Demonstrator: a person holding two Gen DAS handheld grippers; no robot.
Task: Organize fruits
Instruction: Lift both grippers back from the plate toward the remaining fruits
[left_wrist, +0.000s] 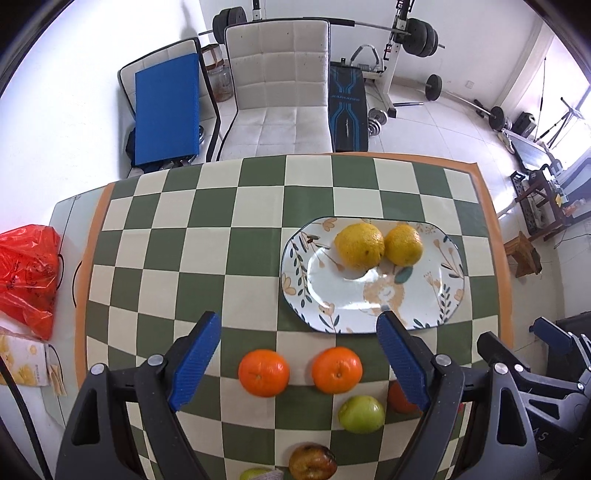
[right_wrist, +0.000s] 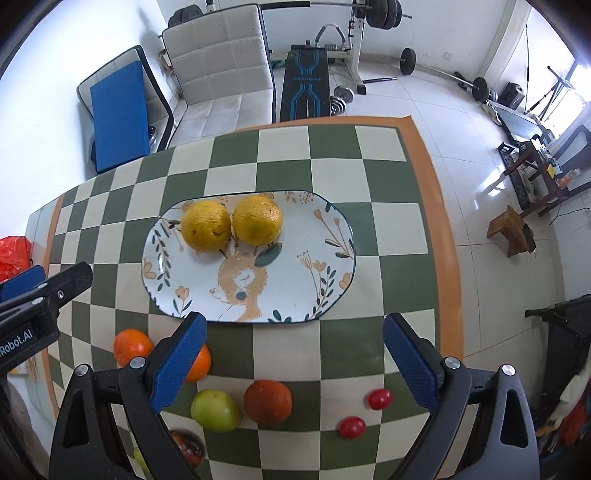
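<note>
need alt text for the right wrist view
An open right gripper hovers over a green-and-cream checkered tablecloth, near a floral oval plate holding two yellow citrus fruits; oranges, a green fruit and two small red tomatoes lie loose nearby.

Both wrist views above plate (left_wrist: 295, 266)

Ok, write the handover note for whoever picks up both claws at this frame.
Left claw: open, empty, above the two small orange tangerines.
Right claw: open, empty, over the near edge of the floral oval ceramic plate.
Done: two yellow citrus fruits sit touching on the plate's far side.
Left on the checkered tablecloth: tangerines, darker orange, green apple, two red cherry tomatoes, bruised reddish-brown fruit.
</note>
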